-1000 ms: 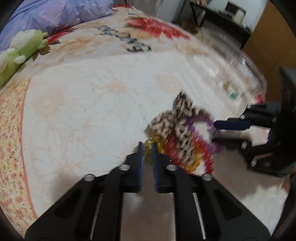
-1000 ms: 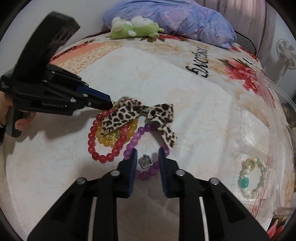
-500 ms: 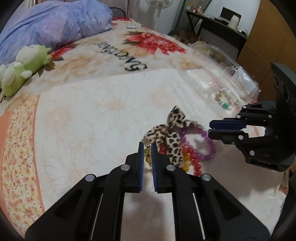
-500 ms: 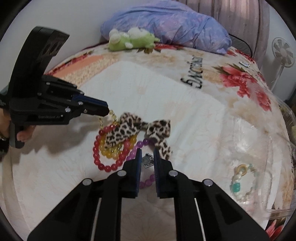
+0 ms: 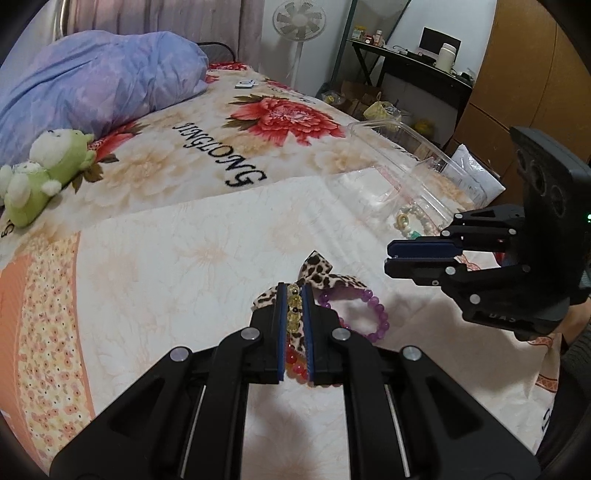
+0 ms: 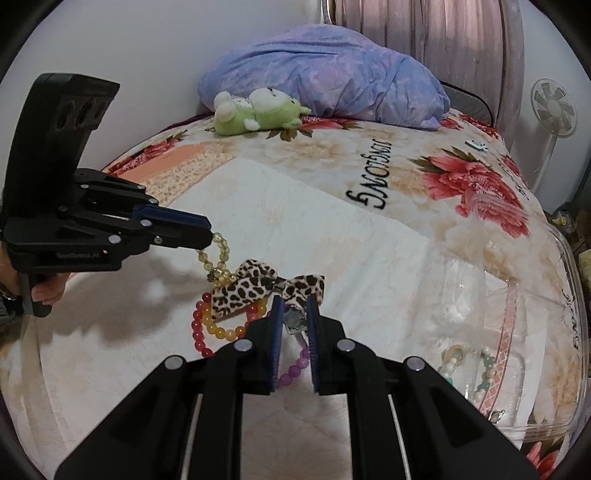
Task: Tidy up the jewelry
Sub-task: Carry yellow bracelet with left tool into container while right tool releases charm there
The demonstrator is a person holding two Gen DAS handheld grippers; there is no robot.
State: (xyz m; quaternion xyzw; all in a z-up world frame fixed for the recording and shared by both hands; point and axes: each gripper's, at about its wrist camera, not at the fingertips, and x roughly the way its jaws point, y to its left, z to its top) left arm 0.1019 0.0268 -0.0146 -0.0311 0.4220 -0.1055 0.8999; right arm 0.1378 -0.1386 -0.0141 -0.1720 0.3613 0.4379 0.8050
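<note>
My left gripper [image 5: 294,291] is shut on a yellow bead bracelet [image 6: 217,258] and lifts it above the bed; the bracelet hangs from the fingertips in the right wrist view. My right gripper [image 6: 293,302] is shut on a small silver square charm [image 6: 294,320] above the pile; it also shows in the left wrist view [image 5: 388,254]. A leopard-print bow [image 6: 258,286], a red bead bracelet [image 6: 197,332], an orange bead bracelet [image 6: 229,332] and a purple bead bracelet [image 5: 364,310] lie on the white cloth.
A clear plastic box [image 6: 524,332] at the right holds a pale bead bracelet [image 6: 484,365]. A green plush toy [image 6: 255,112] and a purple quilt [image 6: 325,74] lie at the bed's far end. A fan [image 5: 298,22] stands beyond.
My left gripper has risen with the yellow bracelet, pulling it up out of the pile. My right gripper has closed on the silver charm and lifted a little.
</note>
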